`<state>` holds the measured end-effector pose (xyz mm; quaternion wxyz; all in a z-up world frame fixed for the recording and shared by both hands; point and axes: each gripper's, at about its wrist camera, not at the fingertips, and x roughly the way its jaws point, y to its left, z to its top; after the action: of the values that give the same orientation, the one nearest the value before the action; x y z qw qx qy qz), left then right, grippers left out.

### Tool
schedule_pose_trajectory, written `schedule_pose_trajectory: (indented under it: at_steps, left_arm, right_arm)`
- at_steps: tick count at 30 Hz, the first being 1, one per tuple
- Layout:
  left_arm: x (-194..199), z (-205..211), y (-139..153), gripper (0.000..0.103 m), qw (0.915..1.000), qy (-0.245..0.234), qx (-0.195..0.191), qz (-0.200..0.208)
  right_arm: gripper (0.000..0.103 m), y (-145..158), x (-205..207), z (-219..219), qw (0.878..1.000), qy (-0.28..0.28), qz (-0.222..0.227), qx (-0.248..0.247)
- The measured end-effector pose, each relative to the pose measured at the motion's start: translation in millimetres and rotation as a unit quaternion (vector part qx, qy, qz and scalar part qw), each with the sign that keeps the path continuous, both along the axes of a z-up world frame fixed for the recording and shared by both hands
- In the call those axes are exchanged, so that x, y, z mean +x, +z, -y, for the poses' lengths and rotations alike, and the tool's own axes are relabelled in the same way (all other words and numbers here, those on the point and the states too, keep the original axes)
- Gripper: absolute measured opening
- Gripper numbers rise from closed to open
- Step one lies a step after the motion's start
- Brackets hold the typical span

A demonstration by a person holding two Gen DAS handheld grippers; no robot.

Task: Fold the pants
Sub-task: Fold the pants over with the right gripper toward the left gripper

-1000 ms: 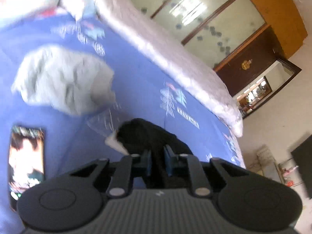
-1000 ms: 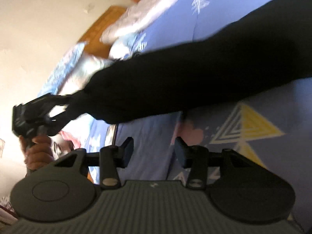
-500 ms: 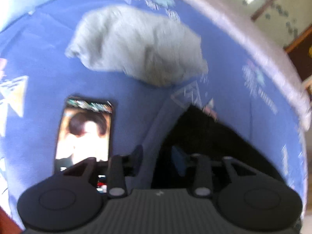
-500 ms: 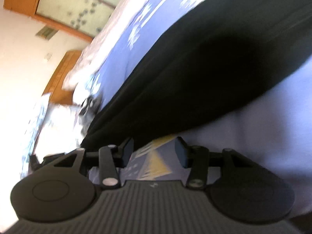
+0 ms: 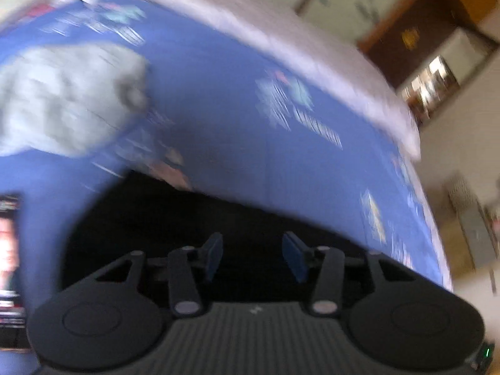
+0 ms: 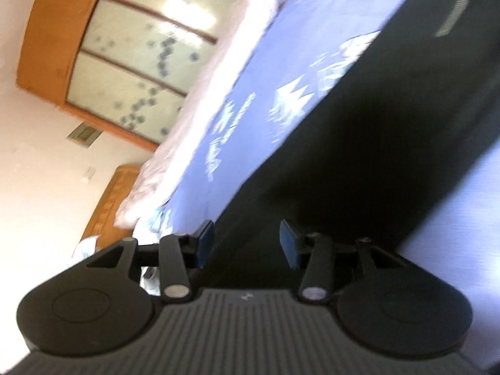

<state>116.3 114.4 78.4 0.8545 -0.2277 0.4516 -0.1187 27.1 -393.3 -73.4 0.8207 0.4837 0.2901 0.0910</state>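
The black pants (image 5: 162, 215) lie flat on the blue patterned bedsheet (image 5: 218, 118). In the left wrist view my left gripper (image 5: 252, 257) is open and empty, its blue pads (image 5: 212, 256) just above the pants' near edge. In the right wrist view the pants (image 6: 375, 143) stretch as a long dark band across the sheet (image 6: 256, 87). My right gripper (image 6: 247, 243) is open and empty, hovering over the pants' near end. Both views are blurred by motion.
A crumpled grey garment (image 5: 62, 103) lies on the sheet at the left. A phone with a lit screen (image 5: 9, 256) lies at the left edge. A white quilt (image 5: 281, 40) runs along the bed's far side. A wooden wardrobe with glass doors (image 6: 125, 47) stands beyond.
My left gripper let go of the black pants and opened; the pants now lie flat on the sheet. My right gripper stayed open and swung over the pants' near end.
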Motion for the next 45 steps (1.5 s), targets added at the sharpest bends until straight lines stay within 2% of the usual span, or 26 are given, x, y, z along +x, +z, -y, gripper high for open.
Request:
schedule_pose_trajectory:
  at_steps: [2,4,5,6,7,8,10,11,12,16,19,21,28,29,31,32,33,35,37,39,42,45]
  left_arm:
    - [3.9,22.5,-25.2,0.039,0.9982,-0.018,0.026,-0.052]
    - [-9.8,35.6,-50.1,0.038,0.9948,-0.035,0.057,-0.077]
    - [-21.4,41.1,-59.7,0.034,0.9925,-0.043,0.088,-0.073]
    - [-34.9,45.8,-60.3,0.034,0.9913,-0.051,0.113,-0.045]
    - [-43.8,50.7,-57.4,0.034,0.9884,-0.06,0.136,-0.032]
    - [-48.2,55.6,-53.6,0.035,0.9852,-0.065,0.156,-0.031]
    - [-48.4,61.4,-45.6,0.036,0.9813,-0.066,0.176,-0.04]
    - [-49.4,64.4,-39.6,0.036,0.9809,-0.065,0.178,-0.044]
    - [-49.7,63.1,-33.4,0.037,0.9819,-0.063,0.174,-0.042]
    - [-50.2,58.3,-11.0,0.045,0.9891,-0.052,0.136,-0.019]
    - [-47.6,58.7,-9.9,0.048,0.9926,-0.051,0.105,-0.033]
    - [-47.9,59.2,-13.7,0.048,0.9932,-0.053,0.092,-0.047]
    - [-42.5,51.1,-24.4,0.048,0.9938,-0.044,0.064,-0.08]
    - [-42.0,50.3,-24.3,0.048,0.9938,-0.042,0.062,-0.082]
    - [-39.2,50.0,-25.5,0.047,0.9935,-0.039,0.064,-0.085]
    - [-39.3,51.4,-25.3,0.047,0.9933,-0.04,0.066,-0.086]
    - [-38.7,52.5,-25.7,0.047,0.9932,-0.041,0.068,-0.085]
    - [-38.6,55.2,-26.0,0.047,0.9931,-0.045,0.07,-0.083]
    - [-37.5,55.8,-27.0,0.048,0.9937,-0.045,0.062,-0.081]
    - [-36.5,55.4,-26.6,0.048,0.9948,-0.047,0.048,-0.076]
    - [-36.3,55.0,-26.5,0.05,0.9958,-0.049,0.033,-0.07]
    - [-38.2,53.8,-30.7,0.053,0.9958,-0.052,0.025,-0.072]
  right_arm:
    - [0.049,-8.6,11.5,1.3,0.999,0.01,-0.04,-0.003]
    - [0.048,-17.0,8.4,4.9,0.997,0.017,-0.068,-0.027]
    - [0.036,-21.9,9.3,7.9,0.996,0.009,-0.078,-0.047]
    - [0.016,-25.7,6.0,19.4,0.996,0.001,-0.082,-0.042]
    - [0.012,-31.5,-0.5,30.0,0.996,-0.011,-0.089,-0.018]
    - [0.012,-35.4,-11.2,46.3,0.995,-0.03,-0.088,0.022]
    - [0.025,-29.7,-31.6,68.4,0.994,-0.073,-0.064,0.047]
    - [0.041,-20.2,-44.3,79.9,0.993,-0.097,-0.043,0.041]
    - [0.045,-12.9,-54.9,91.4,0.992,-0.118,-0.024,0.034]
    - [0.046,3.8,-96.2,135.0,0.977,-0.211,0.002,0.01]
    - [0.049,-2.4,-111.3,163.3,0.959,-0.281,-0.023,-0.003]
    - [0.051,-8.0,-116.9,171.6,0.953,-0.303,-0.029,-0.007]
    - [0.054,-23.2,-101.1,205.5,0.941,-0.336,-0.015,0.012]
    - [0.052,-25.0,-92.8,208.0,0.94,-0.341,-0.021,0.011]
    - [0.039,-19.6,-79.7,213.2,0.936,-0.35,-0.035,0.004]
    - [0.018,-13.0,-81.1,212.8,0.938,-0.344,-0.037,-0.006]
    - [0.015,-6.7,-85.1,210.4,0.941,-0.336,-0.032,-0.012]
    - [0.015,13.1,-67.8,190.6,0.948,-0.314,-0.002,-0.047]
    - [0.015,38.6,-51.4,159.4,0.961,-0.256,0.028,-0.104]
    - [0.015,68.2,-30.4,110.7,0.966,-0.179,0.063,-0.177]
    - [0.015,91.0,2.2,27.1,0.959,-0.056,0.106,-0.255]
    - [0.015,87.1,30.8,-56.3,0.939,0.054,0.117,-0.32]
